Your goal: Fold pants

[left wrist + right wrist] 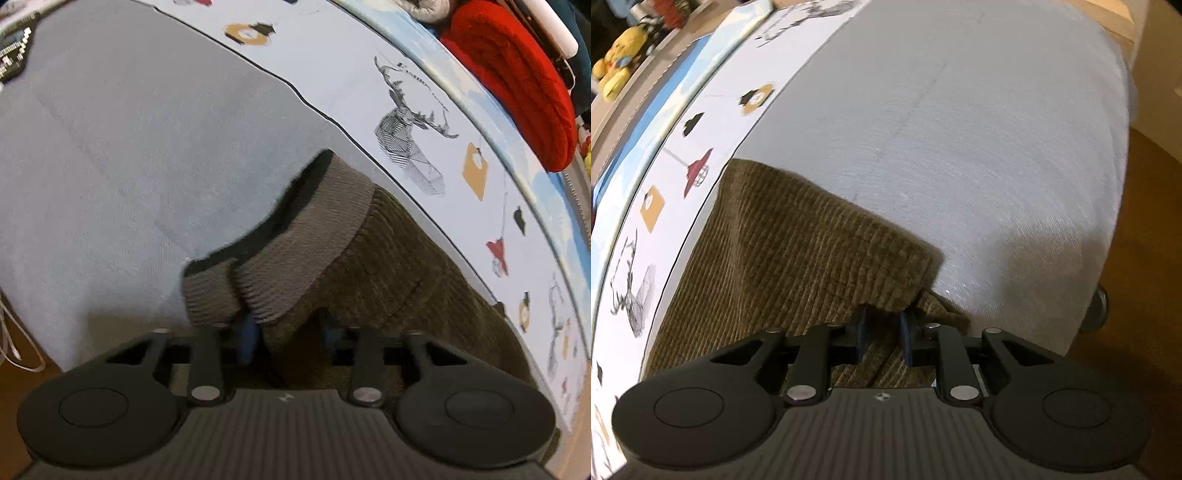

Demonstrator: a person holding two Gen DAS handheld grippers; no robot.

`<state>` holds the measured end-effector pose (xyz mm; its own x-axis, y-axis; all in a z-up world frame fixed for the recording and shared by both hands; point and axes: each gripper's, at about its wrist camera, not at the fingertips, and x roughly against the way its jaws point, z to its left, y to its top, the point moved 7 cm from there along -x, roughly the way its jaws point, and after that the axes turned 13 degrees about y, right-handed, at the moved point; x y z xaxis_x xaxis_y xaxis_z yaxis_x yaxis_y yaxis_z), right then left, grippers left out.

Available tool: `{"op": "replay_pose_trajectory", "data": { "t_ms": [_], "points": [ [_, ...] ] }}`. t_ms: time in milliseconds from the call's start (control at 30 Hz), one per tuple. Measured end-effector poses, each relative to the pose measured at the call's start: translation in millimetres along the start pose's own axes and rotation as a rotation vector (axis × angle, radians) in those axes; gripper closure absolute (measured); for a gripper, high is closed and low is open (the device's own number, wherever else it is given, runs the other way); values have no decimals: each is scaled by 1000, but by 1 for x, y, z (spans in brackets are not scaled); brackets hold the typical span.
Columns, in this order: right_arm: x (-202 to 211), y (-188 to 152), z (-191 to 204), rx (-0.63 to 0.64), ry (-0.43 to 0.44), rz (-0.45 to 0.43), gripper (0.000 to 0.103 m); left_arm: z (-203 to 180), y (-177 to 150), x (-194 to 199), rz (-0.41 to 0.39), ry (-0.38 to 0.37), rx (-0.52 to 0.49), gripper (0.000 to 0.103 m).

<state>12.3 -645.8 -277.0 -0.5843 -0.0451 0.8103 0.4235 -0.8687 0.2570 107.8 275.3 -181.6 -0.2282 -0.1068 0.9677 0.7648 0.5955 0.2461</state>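
The olive corduroy pants (388,273) are spread on a grey sheet (129,147) beside a printed border (424,110). The ribbed waistband (295,240) (grey, dark-lined) is clenched between the jaws of the left gripper (288,332). A corduroy edge (879,295) is pinched by the right gripper (882,332).

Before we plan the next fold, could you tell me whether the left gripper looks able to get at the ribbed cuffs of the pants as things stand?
Probably yes. The ribbed cuffs lie directly ahead of the left gripper, draping over its blue fingers, with nothing in between. The brown corduroy pants already seem caught there.
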Motion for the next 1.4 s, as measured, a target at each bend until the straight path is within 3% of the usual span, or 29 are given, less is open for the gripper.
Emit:
{"op": "replay_pose_trajectory", "data": {
  "t_ms": [33, 133, 233, 333, 400, 467, 533, 567, 667, 733, 767, 833, 933, 1000, 1100, 1133, 1200, 1233, 1267, 1333, 1400],
  "points": [
    [1, 0, 2, 17, -1, -9, 97, 1, 1, 4, -14, -8, -3, 82],
    [13, 7, 13, 76, 33, -81, 99, -3, 3, 21, -83, -19, -44, 86],
    [50, 19, 38, 138, 158, -259, 100, -1, 3, 50, -178, -62, -27, 87],
    [84, 21, 59, 223, 201, -394, 100, 8, 1, 70, -238, -71, -22, 88],
    [80, 19, 48, 197, 145, -351, 100, 12, -5, 56, -170, -29, -53, 87],
    [50, 8, 16, 99, 15, -175, 99, 15, -15, 27, -49, 37, -89, 87],
    [29, -3, -16, -44, -40, -55, 99, 16, -19, 13, 2, 61, -116, 85],
    [28, -2, -20, -64, -30, -52, 99, 15, -18, 13, 0, 57, -128, 84],
    [32, 1, -8, 44, -31, -65, 99, 21, -18, 19, 4, 59, -108, 74],
    [38, -3, -4, 86, -50, -69, 97, 26, -15, 23, -15, 109, -96, 42],
    [42, -2, -3, 91, -71, -82, 97, 28, -11, 28, -52, 145, -97, 40],
    [57, 4, 2, 123, -113, -156, 91, 25, -3, 38, -138, 170, -109, 40],
    [72, 13, 20, 255, -91, -249, 90, 12, 6, 57, -273, 146, -147, 41],
    [67, 10, 33, 316, -40, -236, 90, -4, 8, 66, -334, 107, -194, 42],
    [47, -4, 37, 323, 30, -111, 88, -27, 4, 67, -378, 80, -288, 53],
    [37, -10, 33, 317, 14, -42, 84, -31, 0, 61, -362, 83, -328, 58],
    [12, -27, 15, 294, -92, 117, 84, -21, -14, 20, -178, 189, -391, 64],
    [11, -29, 13, 297, -96, 123, 84, -5, -22, -7, -42, 248, -367, 60],
    [12, -27, 16, 303, -95, 113, 84, 3, -23, -15, 14, 219, -310, 60],
    [19, -24, 23, 338, -106, 74, 83, 6, -17, -10, 6, 198, -294, 57],
    [26, -26, 29, 378, -106, 41, 83, -2, -14, 5, -71, 200, -327, 58]
  ]
}}
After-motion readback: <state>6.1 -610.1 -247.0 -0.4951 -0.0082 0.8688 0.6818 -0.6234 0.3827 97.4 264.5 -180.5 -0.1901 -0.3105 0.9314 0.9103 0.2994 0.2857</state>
